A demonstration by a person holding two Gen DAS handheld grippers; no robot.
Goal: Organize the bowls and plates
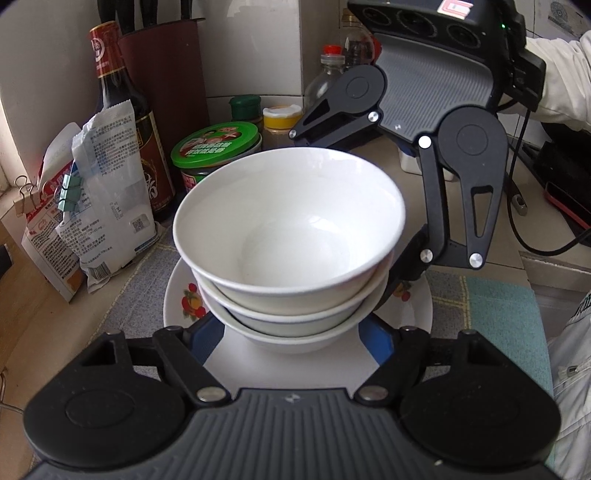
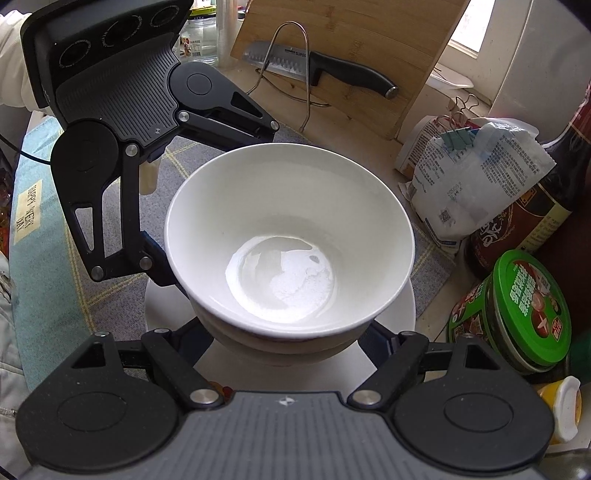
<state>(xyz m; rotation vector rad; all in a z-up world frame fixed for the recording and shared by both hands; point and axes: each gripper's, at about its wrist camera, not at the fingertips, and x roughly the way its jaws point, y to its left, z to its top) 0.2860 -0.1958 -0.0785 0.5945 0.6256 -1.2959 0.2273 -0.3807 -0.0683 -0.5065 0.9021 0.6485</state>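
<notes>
Between my left gripper's (image 1: 291, 341) blue pads sits the stack of white bowls (image 1: 291, 236) on a fruit-patterned plate (image 1: 184, 299); my right gripper (image 2: 288, 343) straddles it opposite. Both jaws stand apart, seemingly untouching. Beyond: green-lidded jar (image 1: 216, 147), soy sauce bottle (image 1: 122, 96).

Soft daylight enters from a far window (image 2: 467, 29); glare sheens the top bowl (image 2: 288, 236); fisheye edges curve and darken.

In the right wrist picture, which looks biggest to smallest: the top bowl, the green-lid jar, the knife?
1. top bowl
2. green-lid jar
3. knife
The knife lies farther back, so its true size is unsure.
</notes>
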